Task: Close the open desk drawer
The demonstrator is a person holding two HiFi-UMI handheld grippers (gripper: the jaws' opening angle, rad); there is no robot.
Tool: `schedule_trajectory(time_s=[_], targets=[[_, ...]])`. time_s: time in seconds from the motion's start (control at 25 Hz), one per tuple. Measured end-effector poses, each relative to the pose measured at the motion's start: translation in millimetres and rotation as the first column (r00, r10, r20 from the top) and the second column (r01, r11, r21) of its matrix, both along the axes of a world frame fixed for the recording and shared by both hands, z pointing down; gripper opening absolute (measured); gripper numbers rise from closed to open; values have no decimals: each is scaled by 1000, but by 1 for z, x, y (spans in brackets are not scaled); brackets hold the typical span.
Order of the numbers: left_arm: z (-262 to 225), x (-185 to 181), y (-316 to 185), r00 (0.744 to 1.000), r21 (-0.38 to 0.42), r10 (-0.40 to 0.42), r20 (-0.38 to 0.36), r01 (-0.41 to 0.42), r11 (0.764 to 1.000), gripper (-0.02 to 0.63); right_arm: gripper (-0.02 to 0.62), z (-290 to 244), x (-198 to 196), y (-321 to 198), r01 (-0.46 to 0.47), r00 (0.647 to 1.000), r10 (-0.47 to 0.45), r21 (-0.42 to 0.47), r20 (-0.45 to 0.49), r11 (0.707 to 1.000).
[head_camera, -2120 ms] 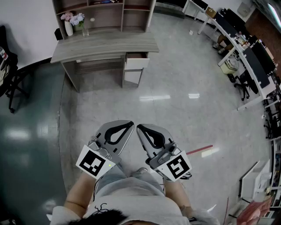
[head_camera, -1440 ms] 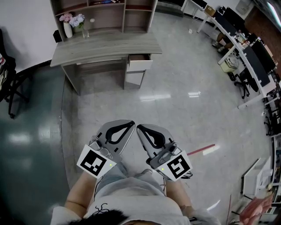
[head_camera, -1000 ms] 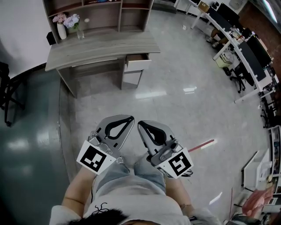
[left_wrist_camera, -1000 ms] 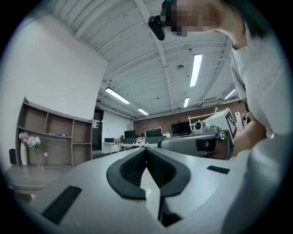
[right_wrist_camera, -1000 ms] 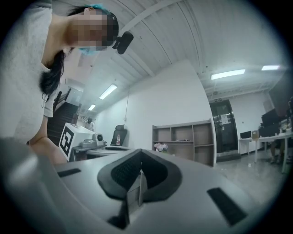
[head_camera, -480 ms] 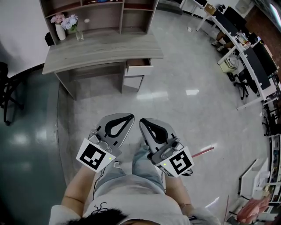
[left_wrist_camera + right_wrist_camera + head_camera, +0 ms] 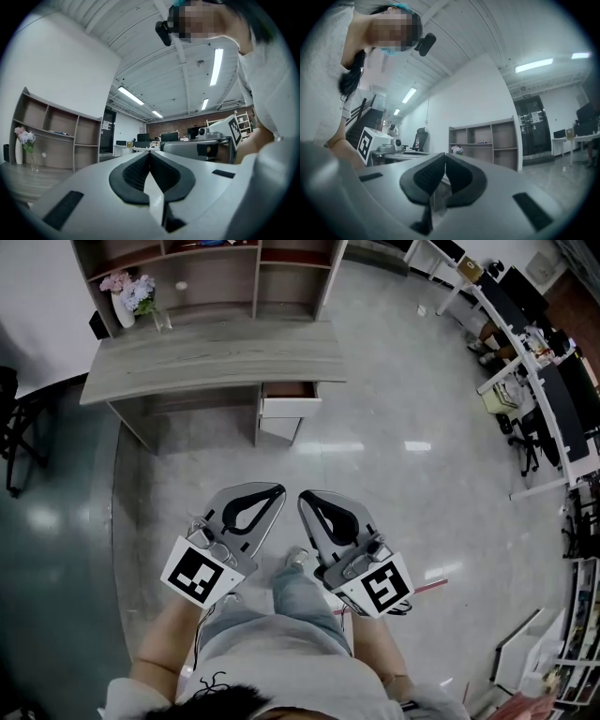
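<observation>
Head view: drawer point(image 7: 290, 405) hangs open under the table point(image 7: 206, 352), upper middle of frame. Left hand-held gripper point(image 7: 277, 491) and right hand-held gripper point(image 7: 303, 496) sit lower centre, well apart from it. Left gripper view: jaws closed, empty. Right gripper view: same, closed, empty.

The pale polished floor point(image 7: 394, 474) under my feet carries everything; along its left it turns to a dark green strip point(image 7: 47, 521), where 1 black chair point(image 7: 17, 442) stands. The grey wooden desk point(image 7: 206, 357) stands on the pale part ahead of me, its drawer point(image 7: 291, 401) pulled out at the right end; a shelf unit point(image 7: 253, 268) rises along the desktop's back edge; near the far left corner stand 1 vase of flowers point(image 7: 124, 306) and 1 clear glass point(image 7: 161, 321), just beside each other. A thin red strip point(image 7: 429, 585) lies on the floor at my right.
</observation>
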State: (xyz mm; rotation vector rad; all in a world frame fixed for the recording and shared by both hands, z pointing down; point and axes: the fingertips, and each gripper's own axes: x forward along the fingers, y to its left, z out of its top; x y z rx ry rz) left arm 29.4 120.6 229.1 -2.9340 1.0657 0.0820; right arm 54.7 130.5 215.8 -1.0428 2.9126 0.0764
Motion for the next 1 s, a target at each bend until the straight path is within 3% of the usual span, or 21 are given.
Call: schedule_trajectory(time_s=[0.52, 1.0], targets=[[1, 73, -77, 991, 2, -131, 3, 131, 991, 9, 9, 7, 76, -81, 115, 993, -115, 12, -16, 993], [10, 77, -110, 991, -3, -133, 12, 133, 991, 9, 9, 18, 84, -117, 99, 995, -99, -9, 12, 995]])
